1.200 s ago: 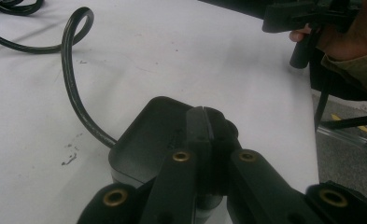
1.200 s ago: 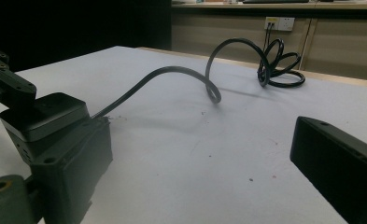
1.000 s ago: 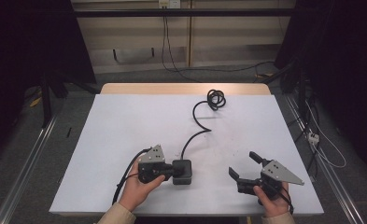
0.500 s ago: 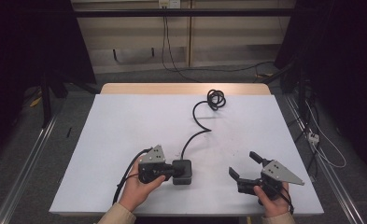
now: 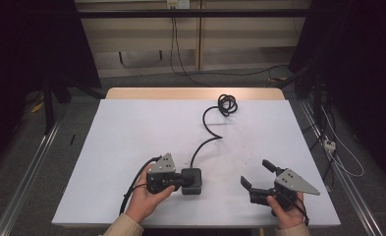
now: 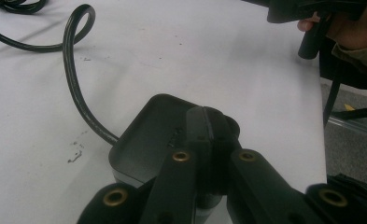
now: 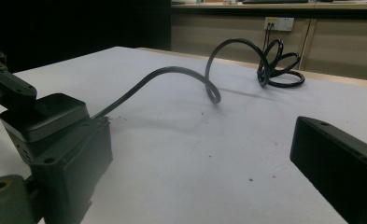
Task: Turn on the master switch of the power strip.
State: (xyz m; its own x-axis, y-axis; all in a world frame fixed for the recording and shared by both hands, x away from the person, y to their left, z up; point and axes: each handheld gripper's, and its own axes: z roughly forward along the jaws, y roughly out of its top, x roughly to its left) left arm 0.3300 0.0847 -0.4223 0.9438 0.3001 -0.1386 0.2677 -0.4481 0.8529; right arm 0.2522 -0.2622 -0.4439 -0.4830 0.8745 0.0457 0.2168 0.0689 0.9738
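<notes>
Black square plastic power adapter (image 5: 191, 180) lies flat on the white table (image 5: 131, 132), near the near edge, left of centre. Its black rubber cable (image 5: 206, 142) leaves the far side, bends across the tabletop and ends in a loose coil (image 5: 227, 104) by the far edge. Left gripper (image 5: 178, 181) rests on the adapter's left side; in the left gripper view its jaws are pressed together over the adapter's top, nothing between them. Right gripper (image 5: 259, 174) sits well apart to the right, jaws spread, holding nothing.
</notes>
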